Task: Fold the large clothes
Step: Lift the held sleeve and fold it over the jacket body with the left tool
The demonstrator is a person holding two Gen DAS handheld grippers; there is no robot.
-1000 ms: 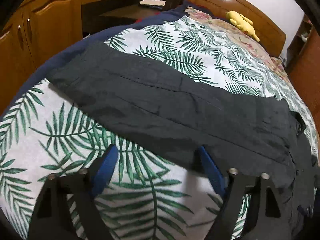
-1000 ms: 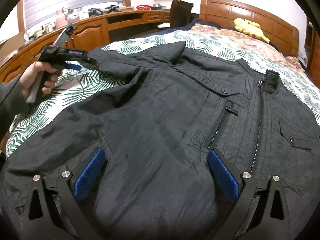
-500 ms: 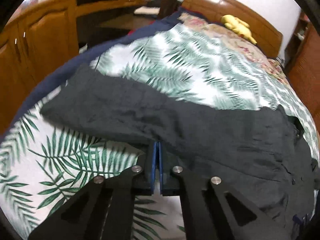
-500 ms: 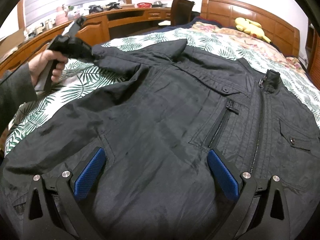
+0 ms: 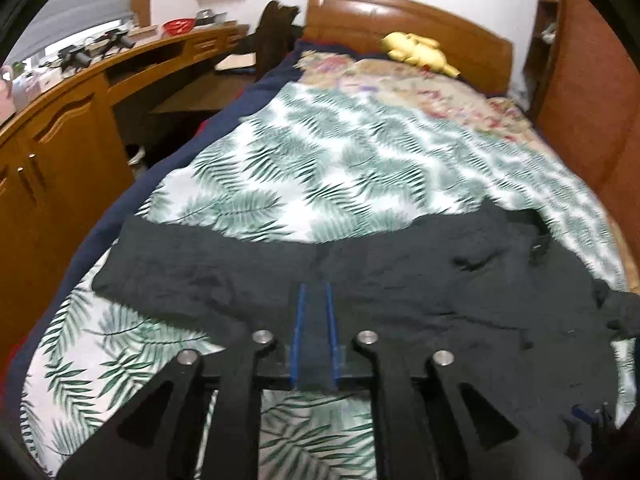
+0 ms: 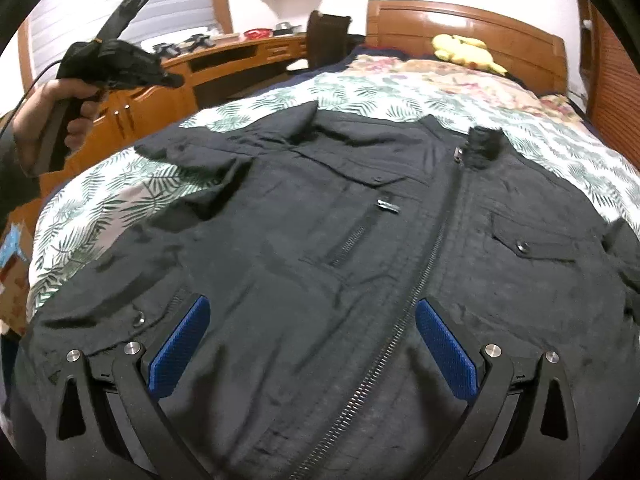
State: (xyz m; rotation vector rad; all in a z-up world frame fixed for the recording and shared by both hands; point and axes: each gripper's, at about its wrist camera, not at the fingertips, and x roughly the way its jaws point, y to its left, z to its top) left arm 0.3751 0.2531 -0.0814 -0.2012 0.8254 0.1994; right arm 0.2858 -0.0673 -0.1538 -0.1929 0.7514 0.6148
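A large black jacket (image 6: 360,240) lies spread front-up on the palm-leaf bedspread (image 6: 100,208), its zip (image 6: 420,280) closed. Its left sleeve (image 5: 240,280) stretches flat across the bed. My left gripper (image 5: 314,292) is up in the air above that sleeve, and its jaws are opening from a narrow gap. The right wrist view shows the left gripper (image 6: 174,79) in a hand, clear of the cloth with nothing hanging from it. My right gripper (image 6: 312,308) stands wide open just over the jacket's lower front, its blue pads (image 6: 180,344) on either side of the zip.
A long wooden desk with cupboards (image 5: 60,152) runs along the bed's left side. A dark chair (image 6: 326,36) stands by the wooden headboard (image 6: 460,20). A yellow plush toy (image 5: 416,50) lies near the pillows. A wooden wardrobe (image 5: 580,100) borders the right side.
The left gripper shut on the sleeve's edge, then rose off the bed with its jaws parting slightly; the sleeve stayed lying flat. The right gripper slid sideways over the jacket, so the zip is now between its pads.
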